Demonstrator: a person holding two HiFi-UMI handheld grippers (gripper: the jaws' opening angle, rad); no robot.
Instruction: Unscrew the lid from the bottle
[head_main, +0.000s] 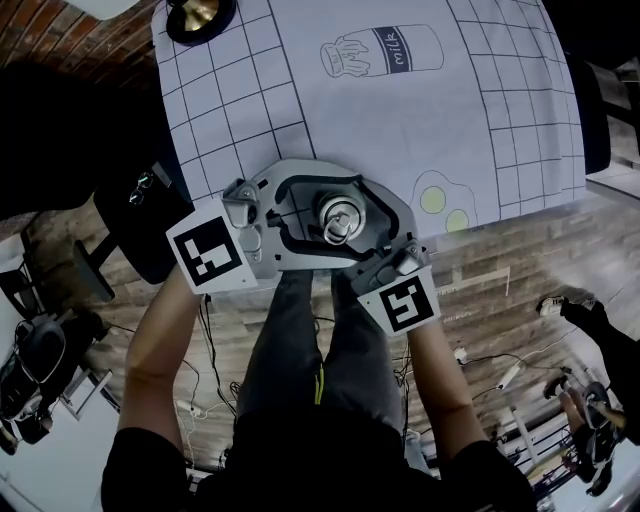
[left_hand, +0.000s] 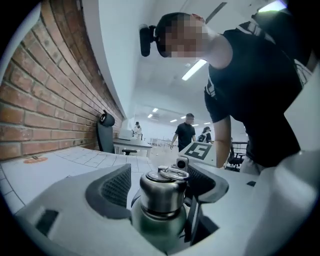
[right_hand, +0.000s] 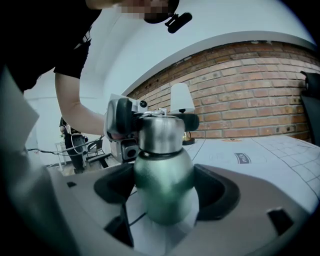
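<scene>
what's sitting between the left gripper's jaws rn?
The lid. It stands between the left gripper's open jaws, with a gap visible at one pad. The left gripper view shows it.

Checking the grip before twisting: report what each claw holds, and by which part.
The right claw grips the green bottle by its body. The left claw stands open around the steel lid, holding nothing.

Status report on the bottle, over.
Left gripper open around the lid. Right gripper shut on the green bottle. Lid on. Nothing blocking.
</scene>
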